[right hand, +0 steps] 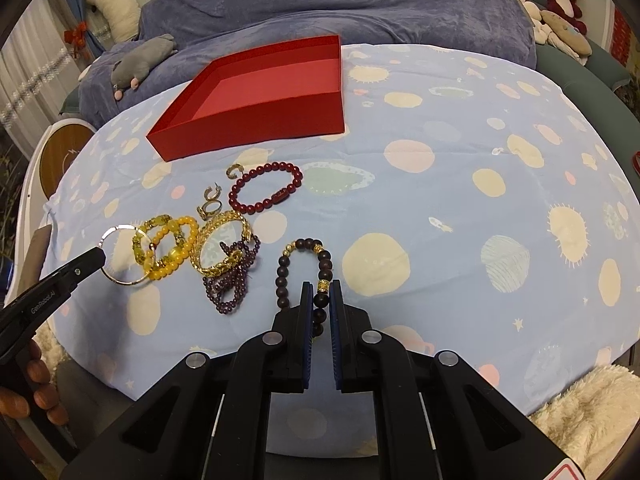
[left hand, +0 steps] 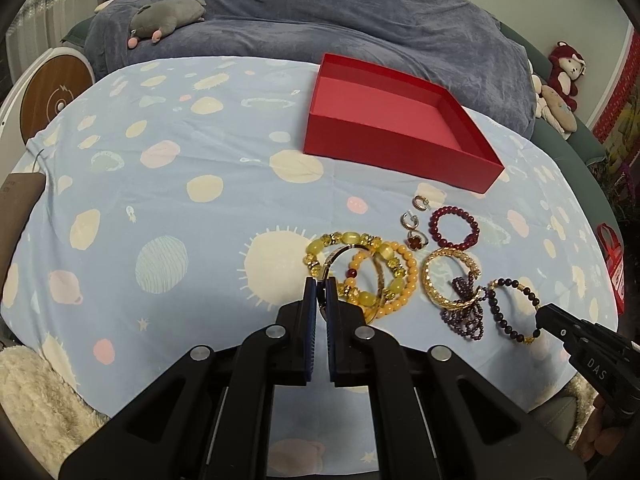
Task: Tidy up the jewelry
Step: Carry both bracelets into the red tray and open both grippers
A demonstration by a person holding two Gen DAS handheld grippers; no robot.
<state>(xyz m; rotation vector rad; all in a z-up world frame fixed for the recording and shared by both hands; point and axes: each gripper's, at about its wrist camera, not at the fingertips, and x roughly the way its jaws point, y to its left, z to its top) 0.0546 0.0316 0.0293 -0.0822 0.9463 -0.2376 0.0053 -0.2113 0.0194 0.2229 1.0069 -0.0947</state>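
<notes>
**Barely begun: two bracelets pinched, the box bare inside**

Already both of my grippers have a catch. Nearest, my right gripper (right hand: 321, 292) has its jaws pressed together on the dark wooden-bead bracelet (right hand: 304, 248), whose loop with its gold spacers stands ahead of the tips over the planet-print sheet (right hand: 440, 200). My left gripper (left hand: 321, 286) has its jaws pinching the thin metal bangle (right hand: 122, 254); from the right wrist view that ring shows plainly held at its near edge, overlapping the yellow-bead pile.

Just beyond lies what remains on the sheet: the yellow and amber bead bracelets (left hand: 360, 268) tangled together, the gold link bracelet (left hand: 448, 276) resting partly on the purple bead strand (left hand: 466, 312), and farther on a ring with a red stone (left hand: 416, 240), two small hoop earrings (left hand: 408, 220) and the dark red bead bracelet (left hand: 454, 226).

Farthest, the red box (left hand: 400, 144) sits open near the blue blanket (left hand: 360, 20), and nothing shows on its pink floor. By my reckoning the sorting has hardly started: no piece is in the box yet, two are in hand, and the rest wait in a cluster between me and it.
</notes>
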